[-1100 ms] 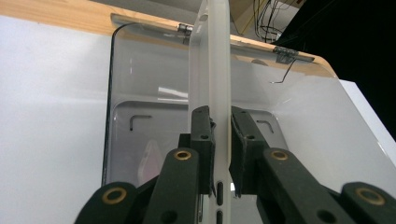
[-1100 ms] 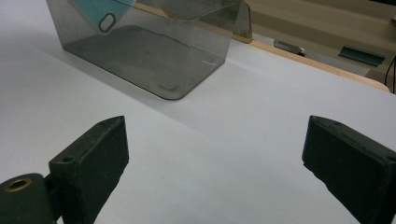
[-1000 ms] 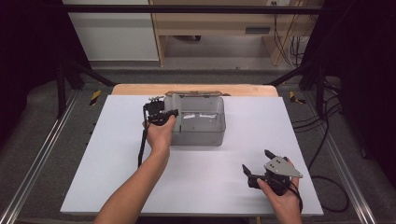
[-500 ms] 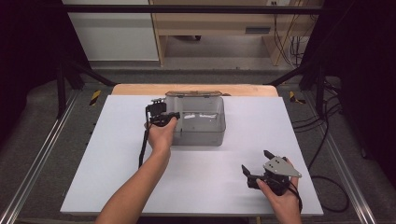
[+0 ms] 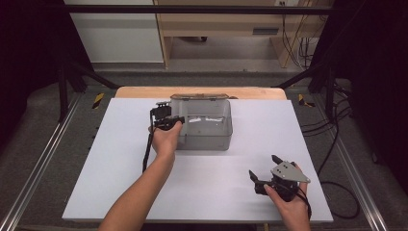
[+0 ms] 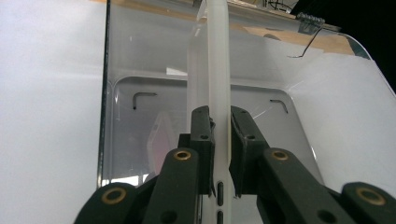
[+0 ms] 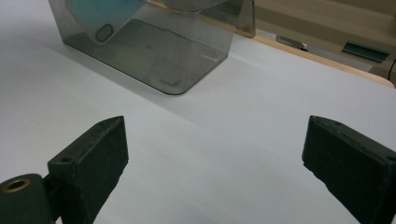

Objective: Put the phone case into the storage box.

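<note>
A smoky clear plastic box [image 5: 207,139] stands open-topped at the back middle of the white table. My left gripper [image 5: 172,120] hangs at the box's left rim, shut on a translucent white phone case [image 6: 218,56] held edge-on over the box interior [image 6: 140,121]. In the right gripper view the case [image 7: 100,14] shows through the box wall [image 7: 154,51], its camera hole visible. My right gripper [image 5: 262,165] rests near the table's front right, open, with nothing between its jaws [image 7: 217,140].
The white tabletop [image 5: 120,159] spreads around the box. A wooden strip [image 5: 144,91] runs along its far edge. Metal rails [image 5: 43,154] flank the table, and cables [image 5: 337,144] trail on the floor at right.
</note>
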`<state>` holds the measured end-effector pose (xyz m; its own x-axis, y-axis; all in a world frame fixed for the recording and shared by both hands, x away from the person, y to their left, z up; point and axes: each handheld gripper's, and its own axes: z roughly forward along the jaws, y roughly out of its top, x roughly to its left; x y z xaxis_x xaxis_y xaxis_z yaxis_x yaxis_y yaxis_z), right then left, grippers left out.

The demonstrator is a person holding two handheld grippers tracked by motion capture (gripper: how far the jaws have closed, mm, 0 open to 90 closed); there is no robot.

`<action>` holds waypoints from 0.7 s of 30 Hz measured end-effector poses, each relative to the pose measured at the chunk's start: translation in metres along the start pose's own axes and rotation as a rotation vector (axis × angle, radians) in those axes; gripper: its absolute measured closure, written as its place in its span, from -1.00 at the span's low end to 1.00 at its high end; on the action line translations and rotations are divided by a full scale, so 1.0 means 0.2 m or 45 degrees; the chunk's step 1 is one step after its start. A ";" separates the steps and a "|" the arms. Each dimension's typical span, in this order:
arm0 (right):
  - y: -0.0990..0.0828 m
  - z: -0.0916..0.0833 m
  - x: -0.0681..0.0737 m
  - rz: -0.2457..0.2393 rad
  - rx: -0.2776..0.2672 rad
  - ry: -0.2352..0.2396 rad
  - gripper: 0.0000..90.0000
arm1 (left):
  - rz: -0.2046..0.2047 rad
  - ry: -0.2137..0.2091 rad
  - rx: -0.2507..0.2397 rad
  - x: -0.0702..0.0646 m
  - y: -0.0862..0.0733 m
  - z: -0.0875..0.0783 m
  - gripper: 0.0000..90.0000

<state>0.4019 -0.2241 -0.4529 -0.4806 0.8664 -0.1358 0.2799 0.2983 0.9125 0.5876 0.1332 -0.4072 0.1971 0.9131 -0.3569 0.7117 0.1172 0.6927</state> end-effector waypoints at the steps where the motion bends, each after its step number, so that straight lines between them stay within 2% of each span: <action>1: 0.00 0.00 0.00 0.001 0.001 0.000 -0.84 | 0.002 0.002 0.003 0.00 0.00 0.00 0.79; 15: 0.00 0.01 0.00 -0.003 0.014 0.003 -0.84 | 0.043 0.018 0.028 0.00 0.02 0.01 0.79; 21: -0.01 0.01 0.01 0.002 0.023 0.009 -0.84 | 0.037 0.038 0.025 0.01 0.02 0.02 0.78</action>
<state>0.4031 -0.2226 -0.4552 -0.4860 0.8639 -0.1318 0.2952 0.3043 0.9057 0.5943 0.1330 -0.4077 0.1976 0.9274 -0.3176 0.7191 0.0831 0.6900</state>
